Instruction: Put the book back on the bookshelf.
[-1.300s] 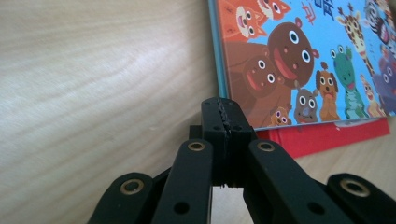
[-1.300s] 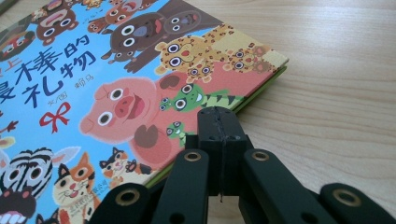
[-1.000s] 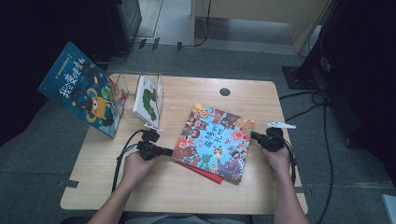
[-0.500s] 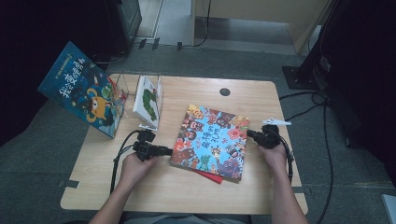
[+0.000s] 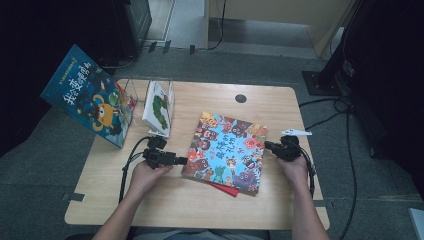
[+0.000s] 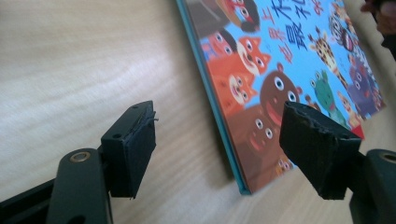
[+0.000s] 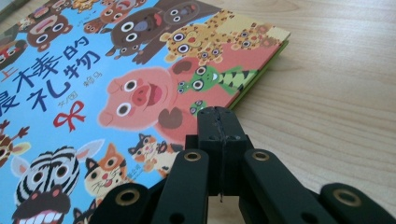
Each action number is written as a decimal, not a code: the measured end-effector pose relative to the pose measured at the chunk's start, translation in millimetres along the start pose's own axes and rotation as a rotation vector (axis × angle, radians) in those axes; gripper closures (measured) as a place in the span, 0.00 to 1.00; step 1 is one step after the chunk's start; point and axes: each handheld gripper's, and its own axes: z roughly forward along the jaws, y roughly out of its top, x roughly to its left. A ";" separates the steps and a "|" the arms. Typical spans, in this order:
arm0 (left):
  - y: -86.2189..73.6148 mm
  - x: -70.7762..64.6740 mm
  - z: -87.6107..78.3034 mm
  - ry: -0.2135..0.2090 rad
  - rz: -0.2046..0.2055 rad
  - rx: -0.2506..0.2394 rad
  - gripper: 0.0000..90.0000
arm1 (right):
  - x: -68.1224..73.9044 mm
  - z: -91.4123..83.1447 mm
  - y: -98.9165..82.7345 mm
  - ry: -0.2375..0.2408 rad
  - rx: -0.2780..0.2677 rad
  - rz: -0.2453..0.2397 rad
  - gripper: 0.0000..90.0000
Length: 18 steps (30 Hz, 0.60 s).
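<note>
**Animal picture book flat on the worktop between two grippers**

A picture book (image 5: 227, 151) lies flat near the middle of the wooden worktop (image 5: 200, 210). Its cover is bright blue and crowded with cartoon animals: a pink pig, a zebra, leopards, a fox, a bear and a giraffe, with dark blue characters and a small red bow. From the high view its long axis runs from far left to near right, slightly skewed to the worktop's edges, and a red book (image 5: 226, 189) peeks out under its near edge.

The left gripper (image 5: 176, 160) sits at the book's left edge; its fingers (image 6: 131, 144) are spread wide, one over bare wood and one over the cover, with the teal edge of the book between them. The right gripper (image 5: 270, 146) is at the book's right edge, its fingers (image 7: 219, 126) pressed together with nothing between them, their tips at the cover's edge.

The right gripper view shows green and yellow page or cover edges at the corner. The high view adds a clear stand (image 5: 131, 90) at the far left holding a white book with a green caterpillar (image 5: 159, 106), and a dark blue book (image 5: 87, 95) leaning beside it.
</note>
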 end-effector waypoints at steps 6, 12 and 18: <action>10.5 7.8 3.1 -0.028 -0.020 0.020 0.43 | 4.5 -6.7 -6.1 0.011 -0.008 -0.005 1.00; 21.1 12.0 7.1 -0.028 -0.019 0.024 0.46 | 9.3 -11.5 -11.8 0.013 0.001 -0.022 1.00; 30.5 13.8 12.9 -0.002 -0.027 0.039 0.47 | 11.9 -15.2 -15.9 0.013 0.005 -0.035 1.00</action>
